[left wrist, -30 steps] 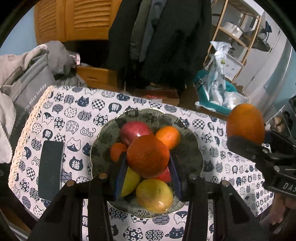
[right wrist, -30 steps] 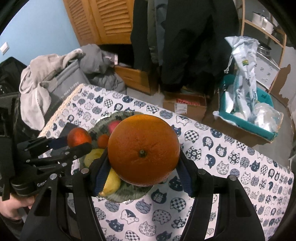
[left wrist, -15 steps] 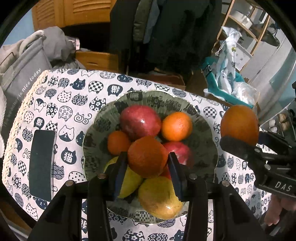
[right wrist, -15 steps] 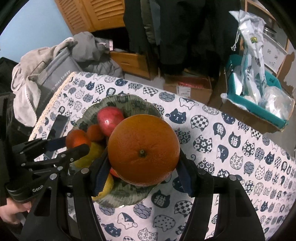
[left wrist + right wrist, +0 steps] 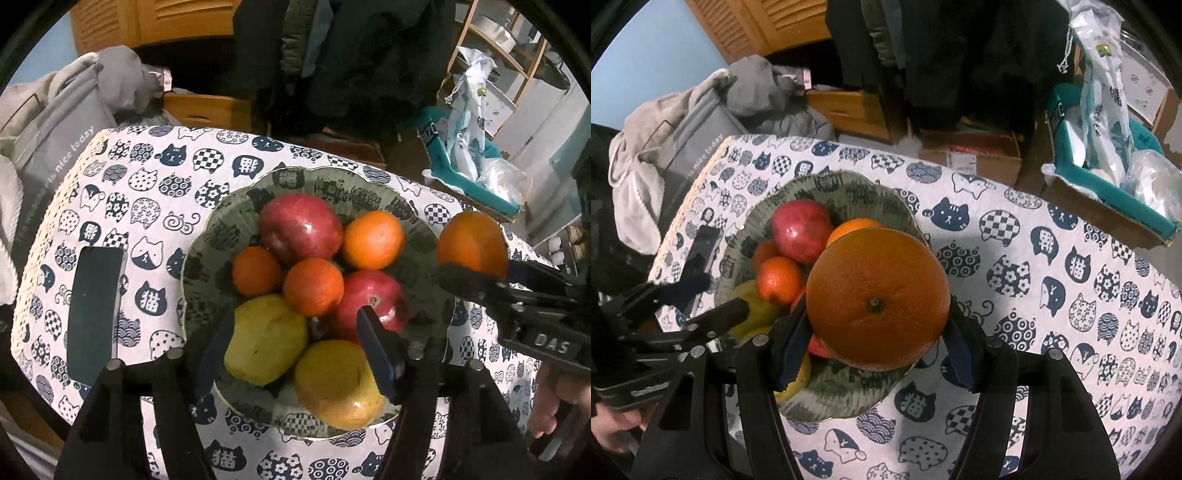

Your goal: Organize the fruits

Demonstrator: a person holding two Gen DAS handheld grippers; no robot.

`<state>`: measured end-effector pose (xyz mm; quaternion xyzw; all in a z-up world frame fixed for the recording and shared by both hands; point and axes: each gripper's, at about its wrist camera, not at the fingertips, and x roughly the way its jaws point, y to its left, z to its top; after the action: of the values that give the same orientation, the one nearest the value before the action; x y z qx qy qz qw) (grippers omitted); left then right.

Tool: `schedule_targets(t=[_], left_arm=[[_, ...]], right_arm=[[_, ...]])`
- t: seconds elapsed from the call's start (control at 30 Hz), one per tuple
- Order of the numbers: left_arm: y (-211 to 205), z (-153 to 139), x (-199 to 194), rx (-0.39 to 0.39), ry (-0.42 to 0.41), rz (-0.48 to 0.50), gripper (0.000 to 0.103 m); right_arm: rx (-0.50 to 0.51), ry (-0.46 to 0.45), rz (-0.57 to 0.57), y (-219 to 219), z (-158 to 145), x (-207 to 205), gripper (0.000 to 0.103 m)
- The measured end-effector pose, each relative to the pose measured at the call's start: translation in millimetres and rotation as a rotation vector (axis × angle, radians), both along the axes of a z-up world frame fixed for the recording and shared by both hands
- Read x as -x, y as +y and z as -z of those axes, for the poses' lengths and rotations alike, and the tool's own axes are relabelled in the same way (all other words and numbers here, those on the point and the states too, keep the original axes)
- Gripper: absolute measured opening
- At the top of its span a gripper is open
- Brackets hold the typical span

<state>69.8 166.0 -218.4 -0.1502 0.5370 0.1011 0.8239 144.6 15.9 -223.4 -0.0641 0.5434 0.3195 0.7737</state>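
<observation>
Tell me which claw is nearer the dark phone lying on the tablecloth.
Left. The left claw hangs open over the bowl's near side, beside the phone; the right claw, gripping a large orange, is across the bowl.

Dim indoor light, glare on the fruit, fisheye bending and dark vignetted edges

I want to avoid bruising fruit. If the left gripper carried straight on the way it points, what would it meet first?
Probably the yellow pear lying between the open fingers of the left gripper in the bowl; depth is uncertain, and the red apple lies beside it.
</observation>
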Motion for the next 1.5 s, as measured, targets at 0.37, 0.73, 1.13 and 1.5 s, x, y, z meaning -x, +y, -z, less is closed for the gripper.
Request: schedule_targets(t=[0.37,0.73,1.13,1.5], left_arm=[[6.7,-12.2,12.6,0.000,-0.019,-0.027,0.073],[8.8,-20.1,19.0,0.002,-0.037,-0.033,0.073],[0.5,-65.3,31.6,-0.014,-0.134,-0.014,0.074],[-15.4,-118.3,49.6,-0.065,-0.253,0.024,0.081]], right_arm=[[0.041,0.026,-0.026,7.4,21.2,-0.6,0.068],[0.011,-0.022,-0.026,5.4,2.4,0.4,0.080],[0.018,-0.164,0.017,-11.2,-55.6,13.0,0.080],[-0.016,-0.310,0.051,-36.2,-120.0,41.6,0.082]])
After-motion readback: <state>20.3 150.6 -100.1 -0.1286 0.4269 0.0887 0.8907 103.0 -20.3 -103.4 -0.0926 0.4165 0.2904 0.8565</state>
